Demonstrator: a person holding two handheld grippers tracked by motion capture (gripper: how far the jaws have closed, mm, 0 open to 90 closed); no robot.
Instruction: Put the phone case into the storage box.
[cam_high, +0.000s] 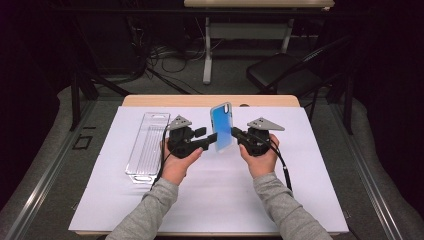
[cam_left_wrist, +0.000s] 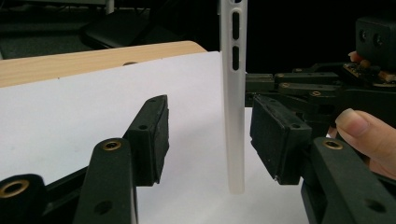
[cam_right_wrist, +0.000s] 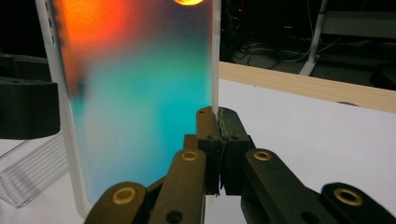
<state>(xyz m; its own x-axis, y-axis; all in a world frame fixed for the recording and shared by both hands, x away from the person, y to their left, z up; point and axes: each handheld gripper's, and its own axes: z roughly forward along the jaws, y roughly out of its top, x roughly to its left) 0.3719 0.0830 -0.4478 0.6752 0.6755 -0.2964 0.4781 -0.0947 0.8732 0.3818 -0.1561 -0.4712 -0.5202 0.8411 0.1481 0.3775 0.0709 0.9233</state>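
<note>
The phone case (cam_high: 222, 126) stands upright, long axis vertical — right gripper (cam_high: 236, 133) pinching its edge, left gripper (cam_high: 212, 138) spread around the opposite edge, pads not touching.

Phone case (cam_high: 223, 126) upright between grippers; clear box (cam_high: 146, 145) left.

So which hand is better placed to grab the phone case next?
Left, probably. The left gripper has its open jaws either side of the phone case, not pressing yet. The right gripper already pinches its edge.
</note>
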